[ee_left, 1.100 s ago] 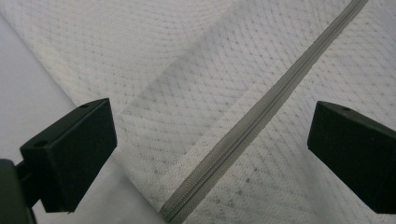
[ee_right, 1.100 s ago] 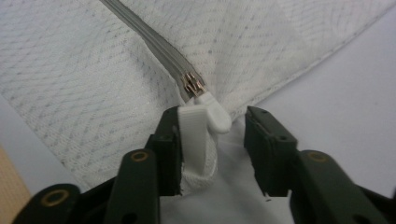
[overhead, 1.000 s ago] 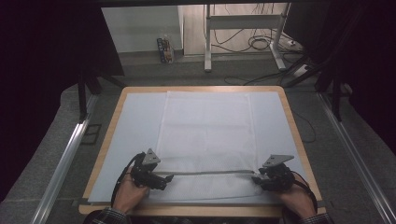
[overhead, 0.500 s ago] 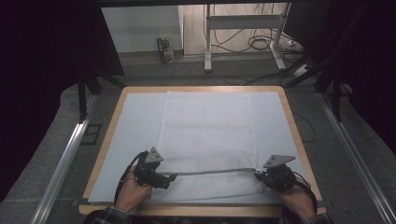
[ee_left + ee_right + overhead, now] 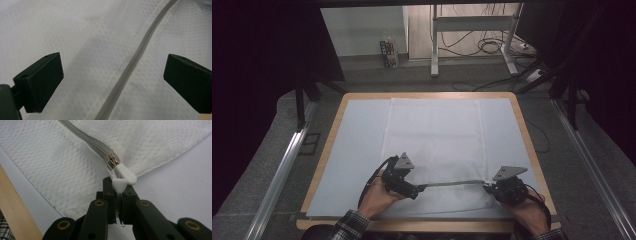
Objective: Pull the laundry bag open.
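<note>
A white mesh bag (image 5: 434,135) lies flat on the pale mat (image 5: 357,145), with a grey zipper (image 5: 452,183) running along its near edge. My right gripper (image 5: 488,187) sits at the zipper's right end. In the right gripper view, that gripper (image 5: 119,188) is shut on the white zipper pull (image 5: 125,173), just behind the metal slider (image 5: 112,160). My left gripper (image 5: 419,189) is at the zipper's left part. Its jaws stand open in the left gripper view (image 5: 112,80), one on each side of the zipper (image 5: 140,52) and above the mesh, not touching it.
The mat rests on a wood-framed table (image 5: 427,95). Metal rails (image 5: 277,175) run along both sides on the grey floor. Behind the table stand desk legs (image 5: 433,45) with cables (image 5: 492,47), and a small box (image 5: 388,52) sits on the floor.
My left gripper has slid to the right along the zipper, closer to the right gripper. The right hand has stayed in place at the zipper's right end.
</note>
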The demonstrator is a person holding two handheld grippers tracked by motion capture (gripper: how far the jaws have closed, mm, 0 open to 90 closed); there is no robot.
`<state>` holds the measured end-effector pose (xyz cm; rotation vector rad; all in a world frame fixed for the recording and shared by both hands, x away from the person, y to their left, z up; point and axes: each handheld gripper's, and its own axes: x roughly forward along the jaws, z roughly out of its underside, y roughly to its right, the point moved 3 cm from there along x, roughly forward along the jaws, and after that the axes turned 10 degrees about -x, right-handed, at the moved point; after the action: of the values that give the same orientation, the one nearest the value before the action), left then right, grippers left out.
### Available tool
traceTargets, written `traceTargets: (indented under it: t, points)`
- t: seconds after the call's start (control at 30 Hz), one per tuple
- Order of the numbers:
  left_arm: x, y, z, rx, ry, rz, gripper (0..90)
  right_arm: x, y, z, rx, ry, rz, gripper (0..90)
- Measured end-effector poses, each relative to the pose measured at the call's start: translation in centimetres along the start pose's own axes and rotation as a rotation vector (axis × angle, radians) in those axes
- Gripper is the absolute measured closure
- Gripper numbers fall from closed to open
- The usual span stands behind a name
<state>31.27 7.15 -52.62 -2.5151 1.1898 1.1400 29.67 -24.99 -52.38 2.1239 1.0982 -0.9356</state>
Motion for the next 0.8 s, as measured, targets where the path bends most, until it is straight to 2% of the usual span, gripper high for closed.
traceTargets:
  t: [0.2,0.5,0.7,0.8]
  points:
    - [1.9,1.0,-2.1,0.0,0.023,0.045,4.1,-0.2,0.0,-0.1,-0.033,0.019,0.013,84.4]
    - [5.2,3.0,-4.5,0.067,0.022,0.065,4.1,-0.2,-0.1,-0.2,-0.055,0.022,0.027,84.3]
    - [7.1,4.2,-6.1,0.079,0.044,0.103,4.0,-0.1,-0.1,-0.2,-0.056,0.021,0.032,84.1]
    - [8.0,5.1,-7.1,0.1,0.047,0.115,4.0,-0.1,-0.1,-0.2,-0.054,0.019,0.031,84.1]
